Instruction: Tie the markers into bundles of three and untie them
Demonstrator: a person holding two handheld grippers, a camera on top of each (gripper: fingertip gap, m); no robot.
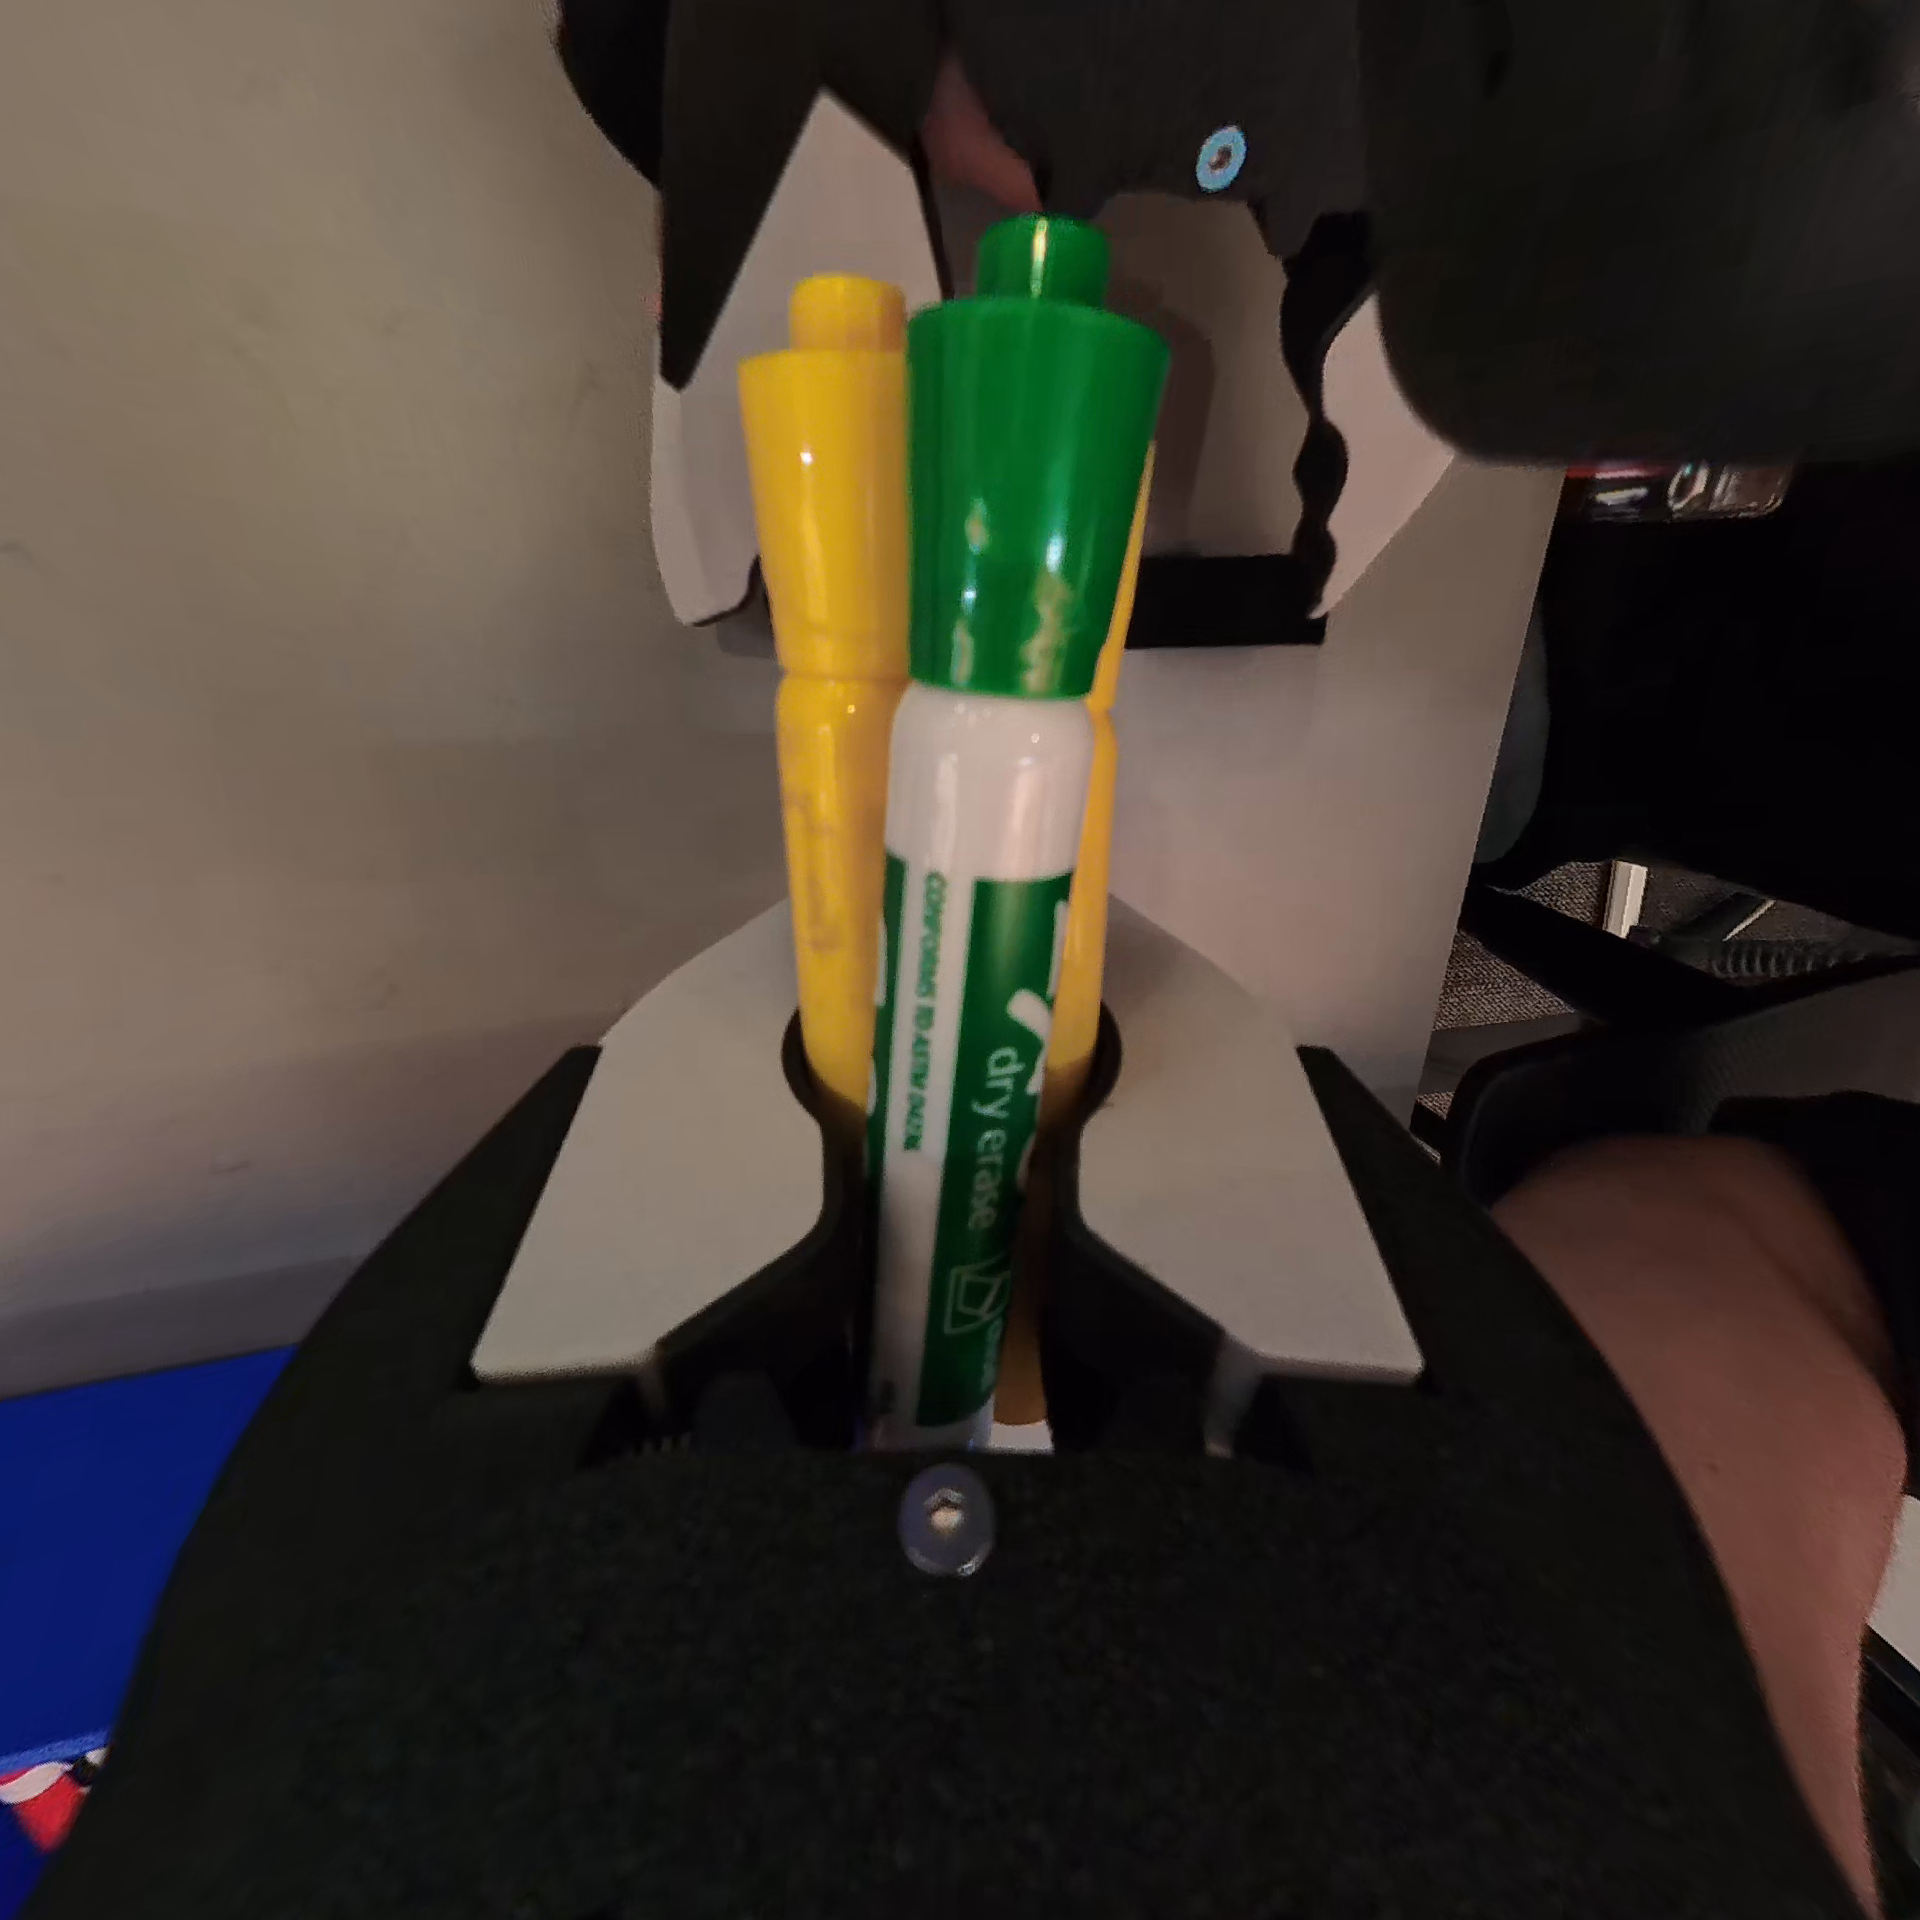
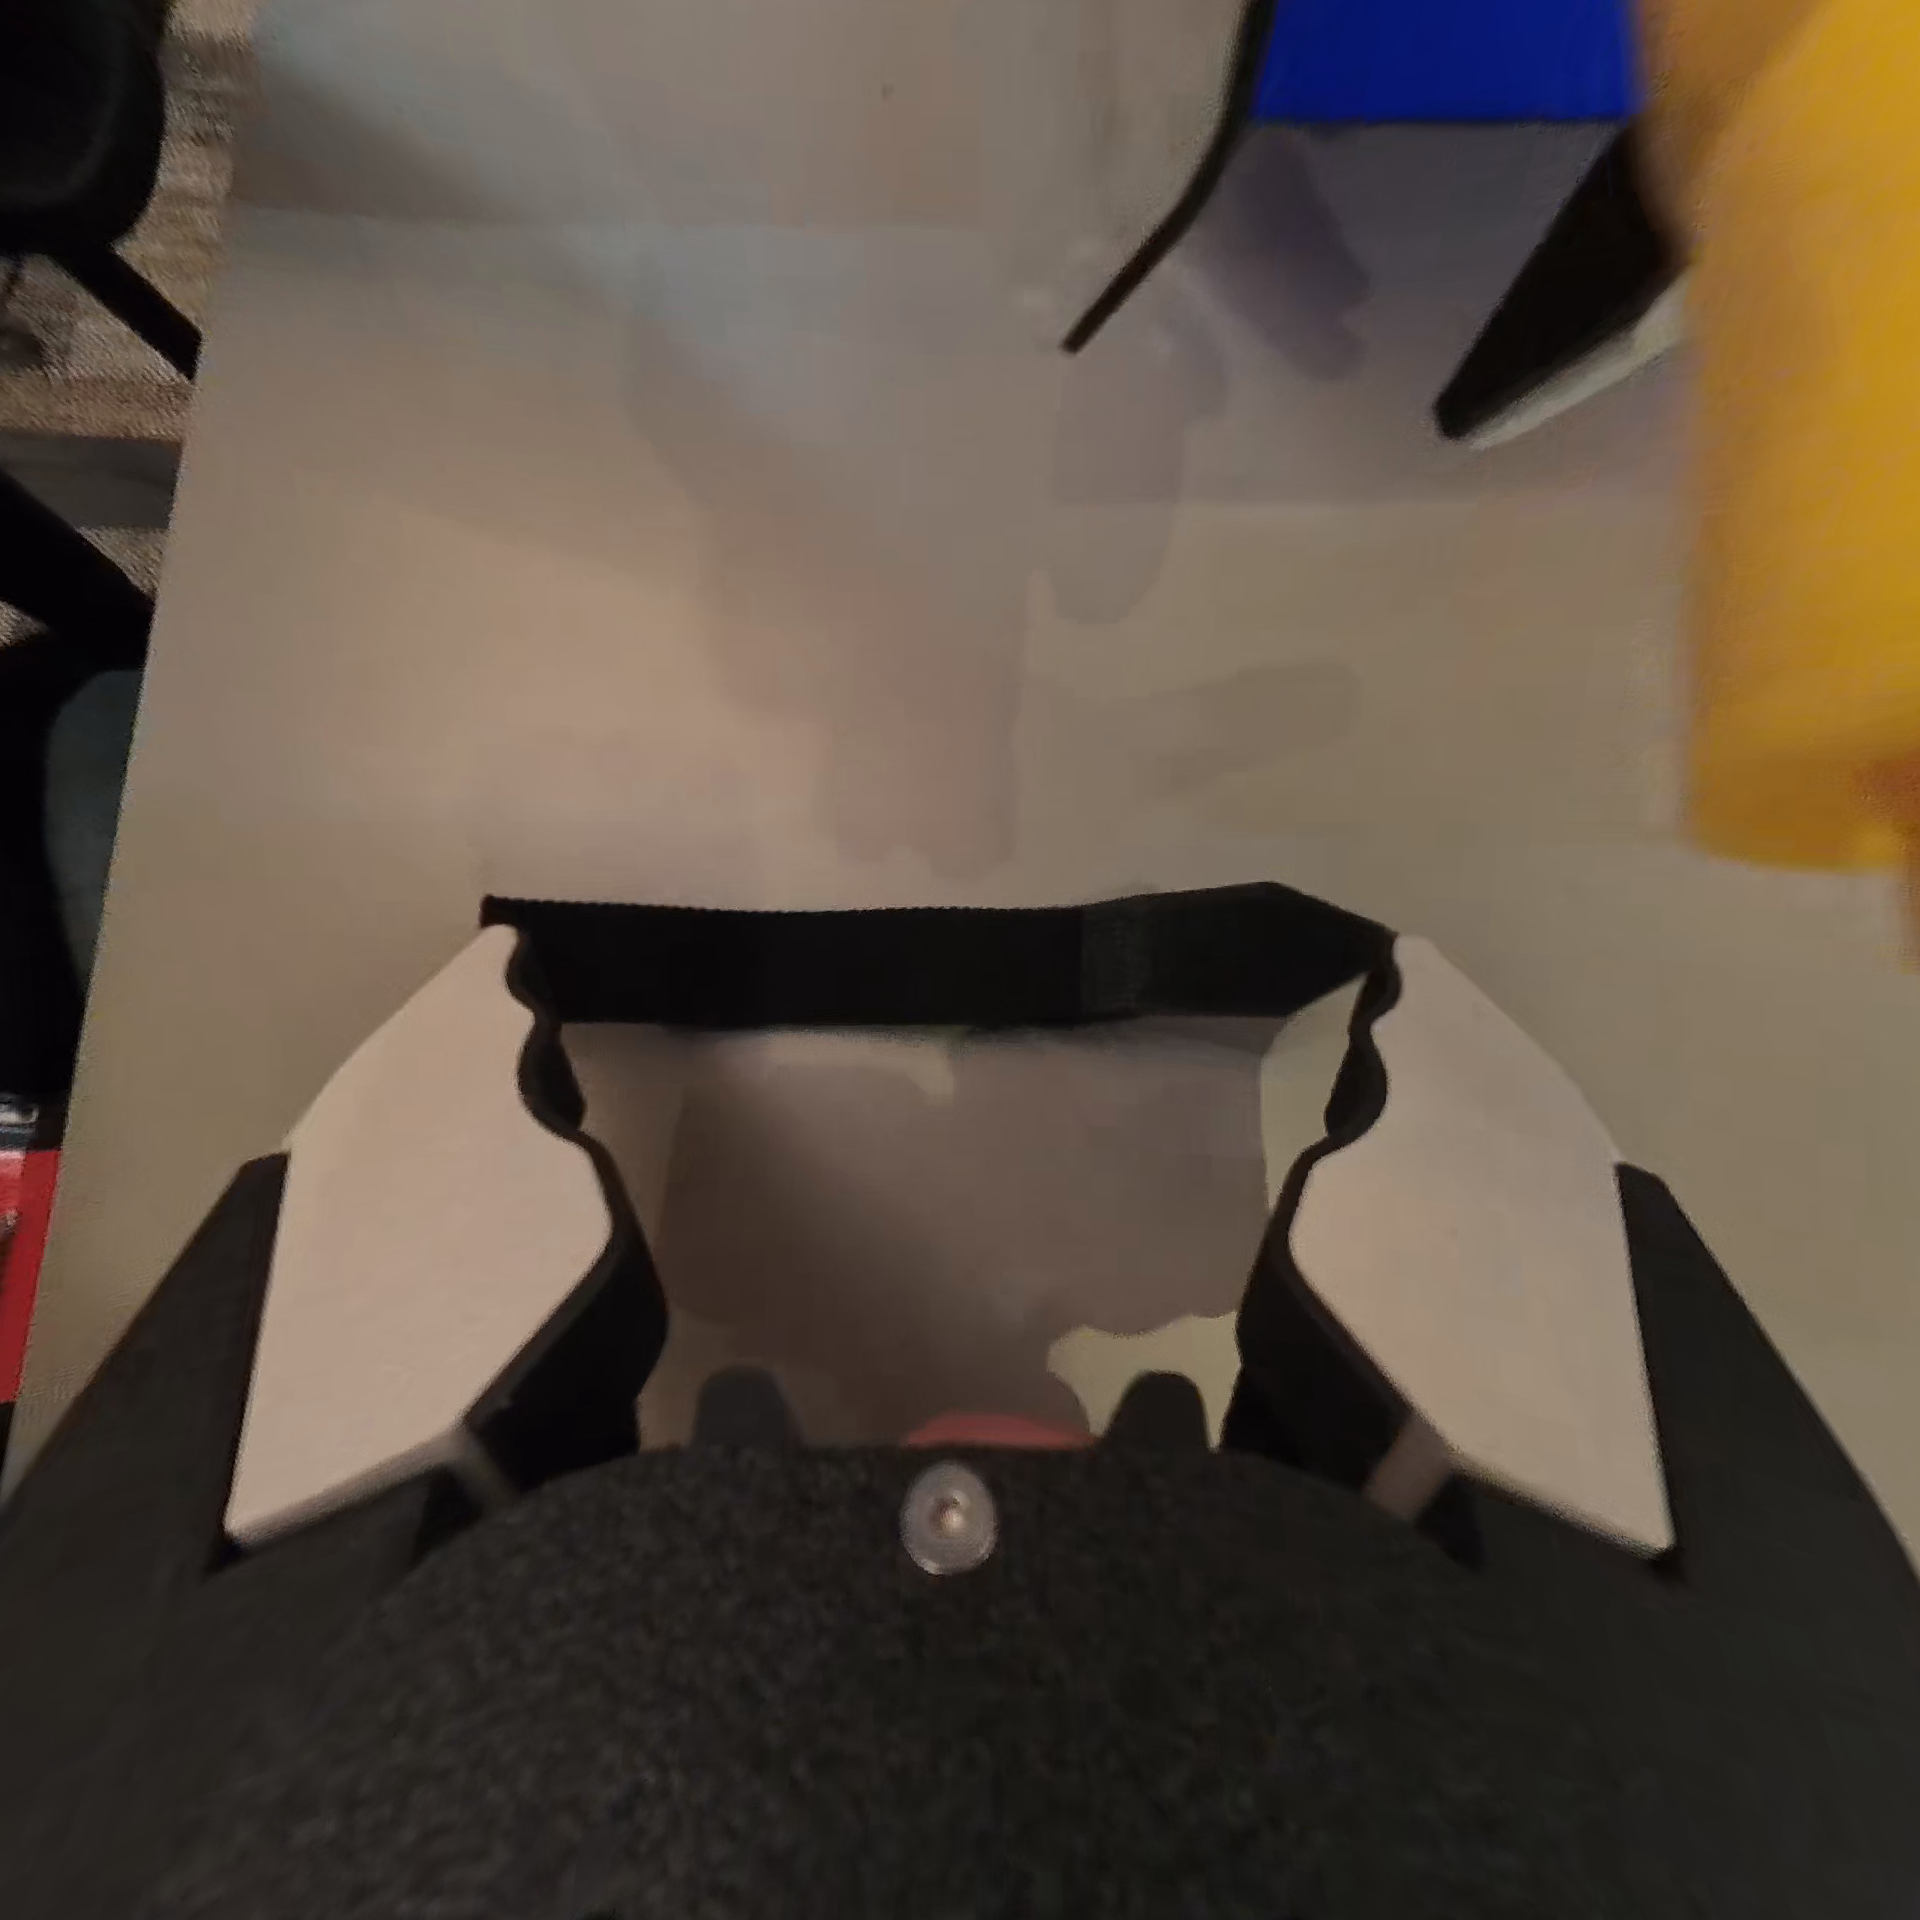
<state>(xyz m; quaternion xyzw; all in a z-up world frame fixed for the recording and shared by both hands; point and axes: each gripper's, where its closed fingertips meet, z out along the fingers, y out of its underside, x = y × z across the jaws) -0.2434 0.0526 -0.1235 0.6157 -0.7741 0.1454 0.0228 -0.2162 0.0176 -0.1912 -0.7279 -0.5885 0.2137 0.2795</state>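
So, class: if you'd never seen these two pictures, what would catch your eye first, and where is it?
First, the markers, green and yellow, standing upright mid-frame, clamped in the left gripper. Next, the black strap stretched taut across the tips of the open right gripper, over the pale table.

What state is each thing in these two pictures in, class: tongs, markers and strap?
Left tongs: shut on the markers.
Green marker: capped, gripped.
Yellow markers: capped, gripped beside the green one.
Right tongs: open, strap stretched across the tips.
Black strap: taut, not around the markers.
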